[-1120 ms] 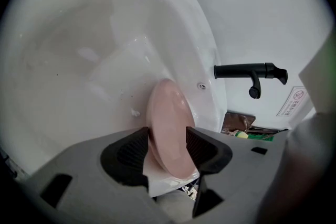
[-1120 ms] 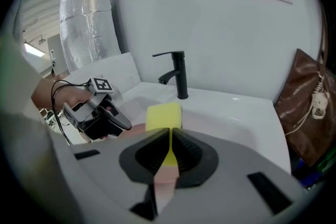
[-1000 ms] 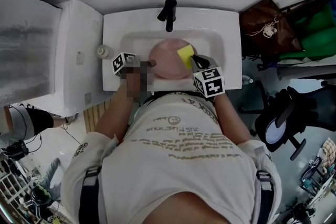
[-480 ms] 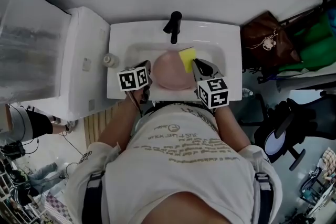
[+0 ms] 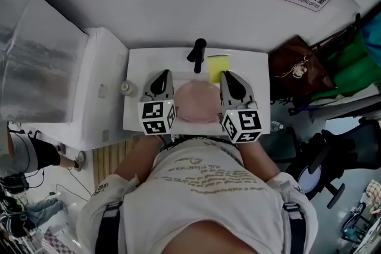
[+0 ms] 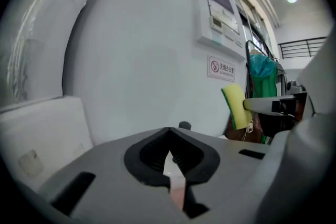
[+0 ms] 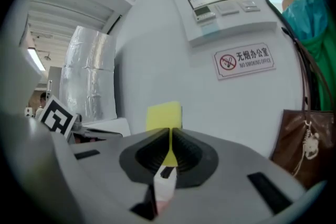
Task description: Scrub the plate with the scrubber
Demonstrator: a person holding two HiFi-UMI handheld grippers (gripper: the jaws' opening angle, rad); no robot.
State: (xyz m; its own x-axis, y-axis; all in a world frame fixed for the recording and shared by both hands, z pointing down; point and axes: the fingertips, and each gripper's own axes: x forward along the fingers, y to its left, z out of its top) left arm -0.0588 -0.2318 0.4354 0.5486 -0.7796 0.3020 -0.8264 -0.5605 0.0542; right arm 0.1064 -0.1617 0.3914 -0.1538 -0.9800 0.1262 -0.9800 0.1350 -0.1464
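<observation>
A pink plate [image 5: 196, 103] lies in the white sink [image 5: 136, 98], below and between both grippers, with neither one touching it. My left gripper [image 5: 163, 76] hangs over the plate's left side, its jaws pressed together with nothing between them [image 6: 169, 132]. My right gripper [image 5: 228, 76] hovers over the plate's right side, shut on the yellow scrubber [image 5: 218, 67], which sticks out past its tips toward the wall. In the right gripper view the scrubber [image 7: 164, 117] stands upright in the closed jaws. From the left gripper view the scrubber [image 6: 236, 107] shows its green backing.
A black faucet [image 5: 196, 50] stands at the sink's back edge, close to the scrubber. A small bottle [image 5: 126, 88] sits on the sink's left rim beside a white cabinet [image 5: 101, 68]. A brown bag [image 5: 294, 77] hangs to the right; a chair [image 5: 321, 157] stands behind.
Both grippers rose out of the basin. The left one came off the plate's left rim, rolled and shut. The scrubber lifted off the plate, which stays in the sink.
</observation>
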